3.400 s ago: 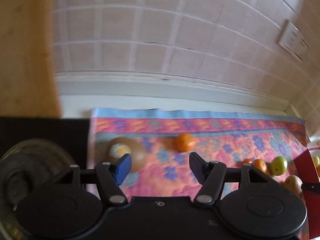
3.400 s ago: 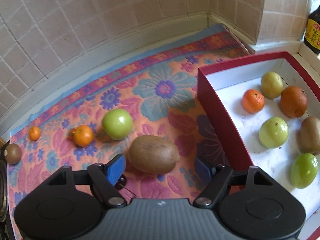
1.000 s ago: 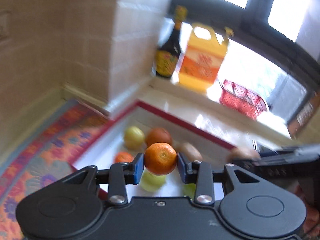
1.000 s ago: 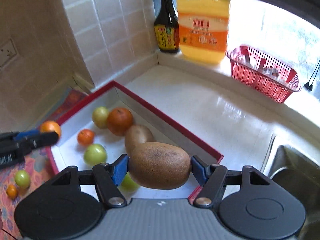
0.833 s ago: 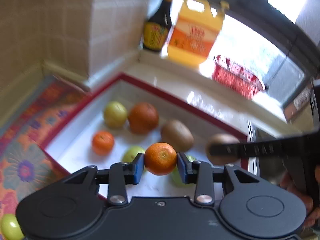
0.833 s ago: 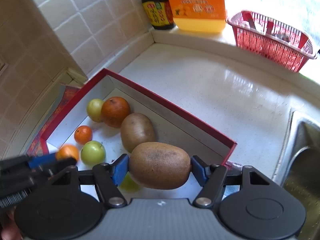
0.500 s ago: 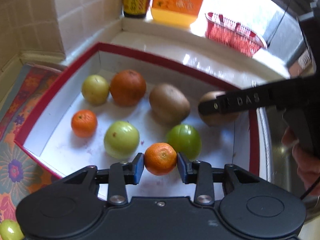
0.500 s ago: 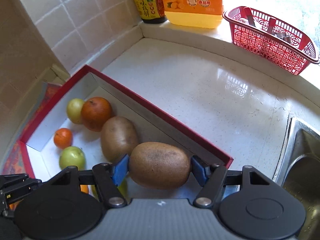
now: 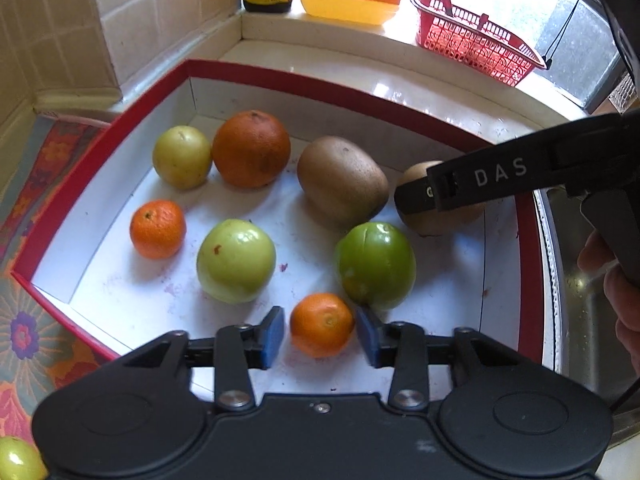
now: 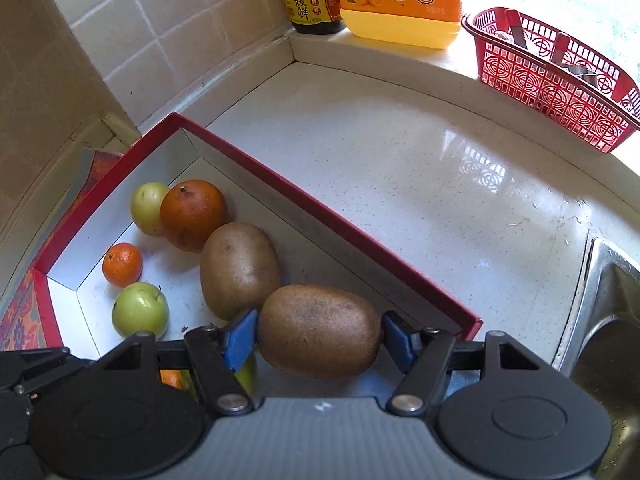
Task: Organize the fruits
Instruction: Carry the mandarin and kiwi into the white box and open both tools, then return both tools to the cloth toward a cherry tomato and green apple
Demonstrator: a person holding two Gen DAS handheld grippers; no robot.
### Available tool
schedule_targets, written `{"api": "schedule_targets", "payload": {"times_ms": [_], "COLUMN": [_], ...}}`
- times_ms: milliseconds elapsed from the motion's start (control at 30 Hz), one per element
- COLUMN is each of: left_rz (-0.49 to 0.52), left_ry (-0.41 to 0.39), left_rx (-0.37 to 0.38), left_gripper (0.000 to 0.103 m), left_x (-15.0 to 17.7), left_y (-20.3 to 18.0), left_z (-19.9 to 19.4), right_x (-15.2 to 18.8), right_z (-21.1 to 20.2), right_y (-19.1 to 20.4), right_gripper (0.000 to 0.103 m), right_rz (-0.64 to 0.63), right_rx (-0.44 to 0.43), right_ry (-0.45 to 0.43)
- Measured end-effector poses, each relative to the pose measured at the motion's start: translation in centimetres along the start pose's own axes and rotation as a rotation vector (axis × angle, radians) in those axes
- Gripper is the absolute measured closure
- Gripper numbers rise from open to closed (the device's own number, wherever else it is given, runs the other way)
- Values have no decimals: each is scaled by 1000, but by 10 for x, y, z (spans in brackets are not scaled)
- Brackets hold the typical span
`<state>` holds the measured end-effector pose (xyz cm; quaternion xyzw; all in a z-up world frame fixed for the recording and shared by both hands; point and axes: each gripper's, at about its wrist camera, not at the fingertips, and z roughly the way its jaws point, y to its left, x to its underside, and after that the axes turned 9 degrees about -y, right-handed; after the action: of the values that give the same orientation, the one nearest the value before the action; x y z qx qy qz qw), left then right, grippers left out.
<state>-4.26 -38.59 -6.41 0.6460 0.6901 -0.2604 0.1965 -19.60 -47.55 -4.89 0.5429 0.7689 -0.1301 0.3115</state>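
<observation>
Between the parted pads of the left gripper (image 9: 320, 334), the mandarin (image 9: 322, 324) sits released in the box (image 9: 280, 76); right gripper (image 10: 320, 338) clamps the kiwi (image 10: 319, 331) crosswise.

I see beige tiled wall (image 10: 120, 40) at the corner, glossy white counter (image 10: 420, 168), steel sink (image 10: 608, 320) on my right, bright daylight over the ledge (image 9: 340, 28).

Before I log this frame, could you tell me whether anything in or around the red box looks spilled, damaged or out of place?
Mostly tidy. The white floor of the red box carries small purplish stains among the fruit. One green fruit lies outside the box on the floral mat, not yet sorted. No fruit looks damaged.
</observation>
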Motion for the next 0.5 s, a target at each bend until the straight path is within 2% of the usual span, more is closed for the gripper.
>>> {"api": "schedule_targets", "payload": {"times_ms": [133,333,500], "left_rz": [-15,-55,-184], "left_ry": [-30,-109,-186], "left_rx": [-1,-18,17], "left_gripper": [42,42,41], "left_x": [-1,3,17], "left_y": [2,7,17], "left_z": [-13,-52,-98], "right_x": [-2,-8,-12], "right_z": [-6,-49,-86], "right_y": [-3,-9,-3], "right_gripper": [33,34,34], "right_rz": [24,61,66], "right_rx": [-25,-69,-104], "right_ry": [-3,-91,-163]}}
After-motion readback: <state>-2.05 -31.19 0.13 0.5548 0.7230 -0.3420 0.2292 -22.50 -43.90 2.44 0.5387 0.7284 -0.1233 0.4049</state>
